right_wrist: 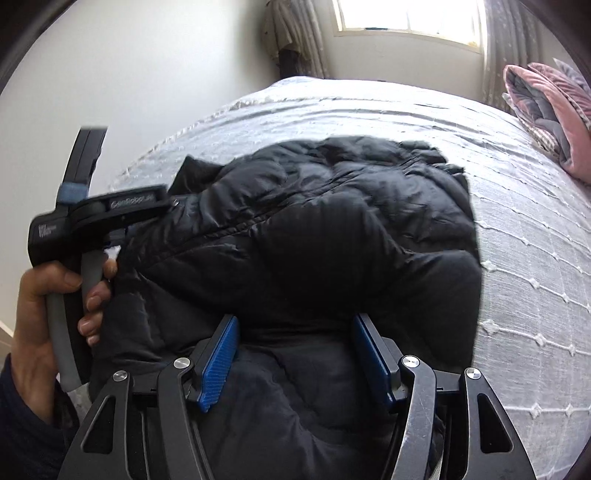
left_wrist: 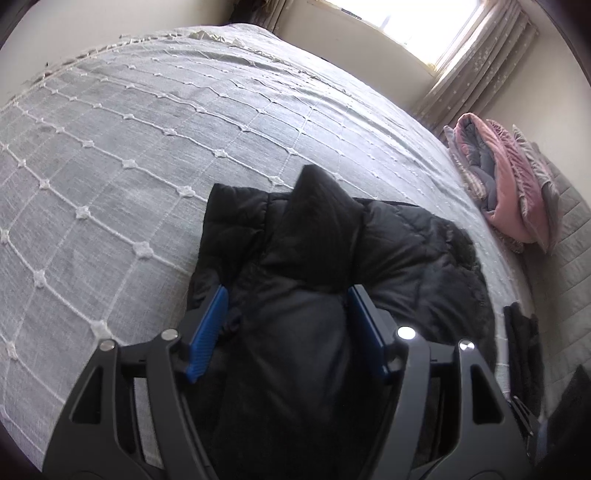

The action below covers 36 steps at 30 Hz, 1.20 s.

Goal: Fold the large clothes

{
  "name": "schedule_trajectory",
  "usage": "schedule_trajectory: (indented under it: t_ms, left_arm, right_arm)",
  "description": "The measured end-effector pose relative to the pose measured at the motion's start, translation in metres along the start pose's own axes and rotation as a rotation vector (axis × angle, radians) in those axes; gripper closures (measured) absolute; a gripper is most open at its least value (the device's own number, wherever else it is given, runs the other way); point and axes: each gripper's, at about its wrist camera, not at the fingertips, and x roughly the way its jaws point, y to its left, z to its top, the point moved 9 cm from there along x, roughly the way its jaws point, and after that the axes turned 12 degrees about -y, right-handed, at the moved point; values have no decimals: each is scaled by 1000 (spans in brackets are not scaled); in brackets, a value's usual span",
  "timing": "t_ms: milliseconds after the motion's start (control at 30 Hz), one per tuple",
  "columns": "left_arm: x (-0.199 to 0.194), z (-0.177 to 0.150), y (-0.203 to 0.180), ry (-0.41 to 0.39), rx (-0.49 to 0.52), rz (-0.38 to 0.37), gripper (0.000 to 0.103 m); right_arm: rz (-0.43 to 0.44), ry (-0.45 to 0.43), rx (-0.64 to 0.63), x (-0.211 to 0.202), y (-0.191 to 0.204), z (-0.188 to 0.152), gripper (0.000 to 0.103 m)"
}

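Note:
A black puffy jacket [left_wrist: 314,236] lies bunched on the bed, near its close edge. In the left wrist view my left gripper [left_wrist: 288,317] has a thick fold of the jacket filling the gap between its blue pads [left_wrist: 207,328], which press on it. In the right wrist view the jacket [right_wrist: 314,206] spreads across the middle. My right gripper [right_wrist: 295,350] holds another thick fold between its blue pads [right_wrist: 218,362] in the same way. A person's hand [right_wrist: 40,306] grips the left gripper's handle [right_wrist: 70,295] at the jacket's left side; that gripper's fingers are hidden there.
The bed has a pale grey bedspread [left_wrist: 147,129] with a white tufted grid. A folded pink and grey quilt [left_wrist: 509,192] sits at the bed's right side, below a window [left_wrist: 406,22] with curtains. Dark folded cloth [left_wrist: 524,354] lies at the right edge.

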Motion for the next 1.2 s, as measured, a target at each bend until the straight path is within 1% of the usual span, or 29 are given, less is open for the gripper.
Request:
schedule_trajectory:
  t_ms: [33, 100, 200, 267, 367, 433, 567, 600, 667, 700, 733, 833, 933, 1100, 1200]
  left_arm:
    - [-7, 0, -1, 7, -13, -20, 34]
    - [-21, 0, -4, 18, -28, -52, 32]
    - [-37, -7, -3, 43, -22, -72, 30]
    - [-45, -11, 2, 54, -7, -66, 29]
    - [-52, -18, 17, 72, 5, -59, 27]
    - [-50, -25, 30, 107, -20, -53, 27]
    - [-52, -42, 44, 184, -113, -102, 26]
    - [-53, -47, 43, 200, -119, -123, 24]
    - [-53, -57, 39, 239, -149, -193, 20]
    - [-51, -62, 38, 257, -163, -222, 20]
    - [-50, -66, 38, 271, -175, -235, 19]
    - [-47, -73, 39, 280, -208, -242, 15]
    - [-46, -76, 32, 287, -217, -277, 13]
    - [-40, -83, 18, 290, -184, -279, 8]
    - [-39, -84, 10, 287, -155, -279, 8]
  right_arm:
    - [1, -18, 19, -8, -5, 3, 38]
    - [-12, -54, 53, -23, -19, 10, 32]
    - [-40, -104, 124, -40, -51, 18, 28]
    - [-54, -111, 211, -47, -77, 19, 27]
    - [-44, -104, 346, -49, -106, 17, 27]
    - [-27, -94, 417, -49, -116, 16, 27]
    - [-3, -66, 499, -47, -123, 7, 27]
    - [-1, -59, 506, -47, -123, 5, 27]
    - [8, -46, 521, -44, -122, 1, 27]
    - [20, -39, 531, -42, -121, 0, 27]
    - [33, -32, 542, -40, -120, -2, 27]
    - [72, -10, 567, -35, -116, -7, 27]
    - [83, 8, 587, -31, -115, -11, 27]
    - [105, 28, 654, -26, -118, -19, 27]
    - [102, 43, 676, -23, -119, -22, 27]
